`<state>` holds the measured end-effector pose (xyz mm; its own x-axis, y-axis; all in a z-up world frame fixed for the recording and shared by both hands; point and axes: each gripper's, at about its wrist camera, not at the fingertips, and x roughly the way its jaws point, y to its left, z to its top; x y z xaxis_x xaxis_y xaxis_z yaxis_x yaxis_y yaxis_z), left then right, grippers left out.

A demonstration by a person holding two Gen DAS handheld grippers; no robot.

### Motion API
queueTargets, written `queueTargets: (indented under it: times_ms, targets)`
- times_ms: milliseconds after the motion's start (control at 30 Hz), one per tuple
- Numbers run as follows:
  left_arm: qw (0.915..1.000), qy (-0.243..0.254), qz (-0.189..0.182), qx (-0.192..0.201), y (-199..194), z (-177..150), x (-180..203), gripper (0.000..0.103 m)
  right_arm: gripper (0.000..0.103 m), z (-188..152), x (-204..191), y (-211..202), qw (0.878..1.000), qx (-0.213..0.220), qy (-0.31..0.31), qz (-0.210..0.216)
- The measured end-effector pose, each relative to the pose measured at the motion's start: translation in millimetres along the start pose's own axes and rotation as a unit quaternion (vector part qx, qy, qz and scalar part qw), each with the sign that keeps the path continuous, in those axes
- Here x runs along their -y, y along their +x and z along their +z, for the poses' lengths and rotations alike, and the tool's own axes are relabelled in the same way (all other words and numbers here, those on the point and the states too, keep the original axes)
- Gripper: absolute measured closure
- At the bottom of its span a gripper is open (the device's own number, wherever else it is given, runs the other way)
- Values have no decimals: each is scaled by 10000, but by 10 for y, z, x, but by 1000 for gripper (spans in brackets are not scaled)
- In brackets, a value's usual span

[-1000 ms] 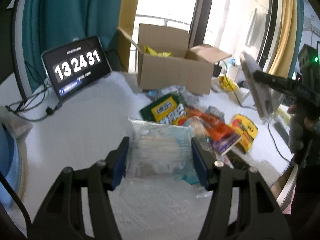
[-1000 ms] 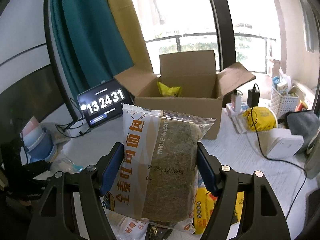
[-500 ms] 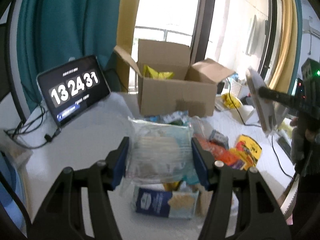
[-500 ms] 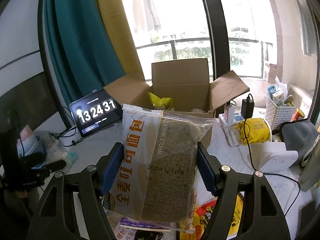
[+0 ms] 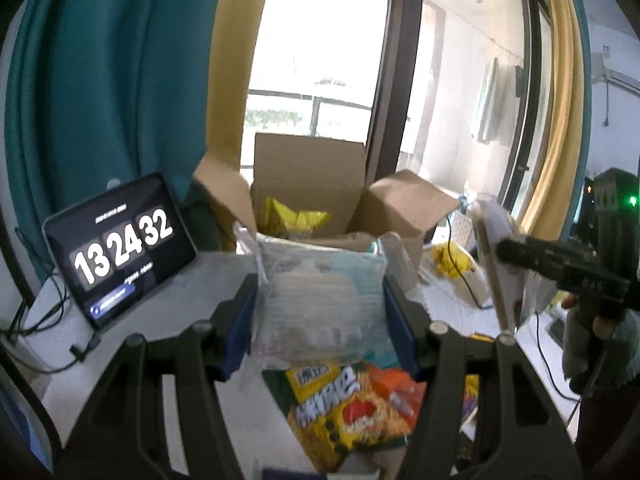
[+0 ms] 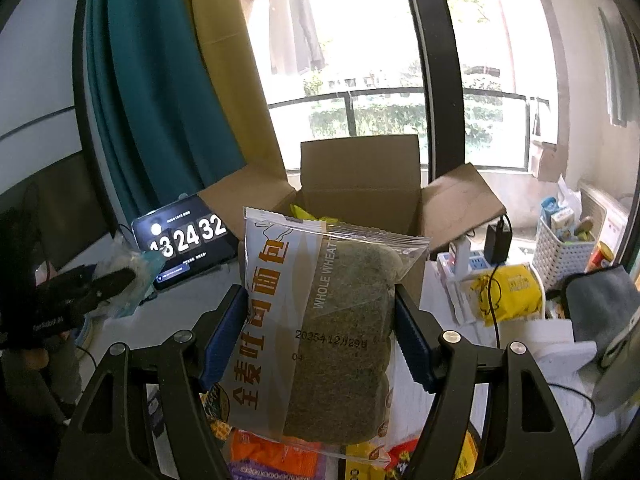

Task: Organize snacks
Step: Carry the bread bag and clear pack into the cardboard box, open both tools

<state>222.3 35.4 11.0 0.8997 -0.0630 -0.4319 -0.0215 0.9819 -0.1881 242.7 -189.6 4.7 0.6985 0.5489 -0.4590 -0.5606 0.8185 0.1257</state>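
Jaws of the left gripper (image 5: 318,322) are clamped on a clear bag of pale snacks (image 5: 320,292); jaws of the right gripper (image 6: 320,332) are clamped on a whole-wheat bread packet (image 6: 320,320). Both loads hang above the table (image 5: 168,312), short of the open cardboard box (image 6: 360,184), which already holds a yellow bag (image 5: 294,220). Risks, in my judgement: soft film may slip from the pads; two packets entering together may collide or catch a raised flap; a low carry could snag the loose snack pile (image 5: 352,404) below. The bread packet is sealed and part transparent over a dark loaf, with orange lettering.
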Motion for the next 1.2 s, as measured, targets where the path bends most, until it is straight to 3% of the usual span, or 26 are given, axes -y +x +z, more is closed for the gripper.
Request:
queueTargets:
  times_ms: [433,933,1200]
  targets:
    - [9990,250,-92,372,386,444,46,41,29,326,116,281,9996,190,-182,-51]
    - [9976,201,-28,665,998,900,-129,41,29,720,399,791,9986,407,-249,-232]
    - [9986,134,-44,519,1538,1017,-250,41,29,996,533,1089,9973,605,-239,-327]
